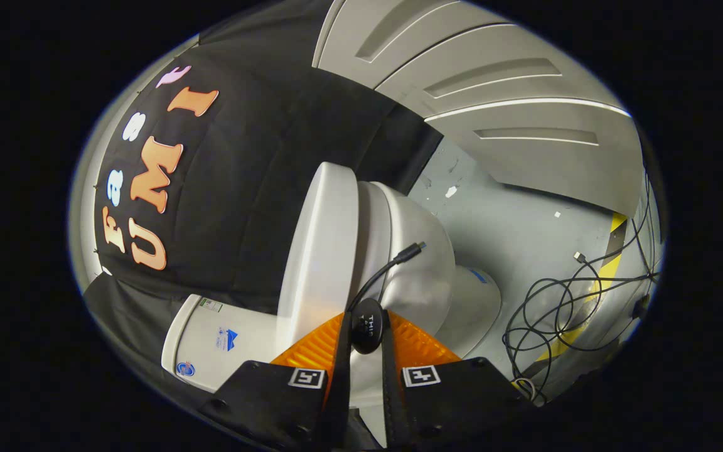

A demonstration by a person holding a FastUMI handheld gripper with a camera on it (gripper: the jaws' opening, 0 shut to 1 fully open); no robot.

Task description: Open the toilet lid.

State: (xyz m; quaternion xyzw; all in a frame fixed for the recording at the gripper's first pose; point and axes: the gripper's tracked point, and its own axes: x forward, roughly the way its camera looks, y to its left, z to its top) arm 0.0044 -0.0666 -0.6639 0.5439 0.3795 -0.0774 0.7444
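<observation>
The view is rolled, with the floor off to the right. The white toilet lid [321,251] lies down over the seat [375,238] and bowl [421,276], a thin dark seam between lid and seat. My gripper [366,351] is at the lid's near rim. One finger [311,348] lies over the lid's top face and the other finger [418,348] sits on the bowl side. They stand close together, shut on the white edge in the narrow gap. A black oval tag [368,326] on a loose cable [393,263] hangs just ahead of the gap.
The white tank [217,339] with stickers stands beside the fingers, against the black cloth wall [255,163]. Beyond the bowl is grey floor [512,232] with a tangle of black cables [556,307] and yellow-black tape [612,251]. A grey panelled door [499,81] lies further off.
</observation>
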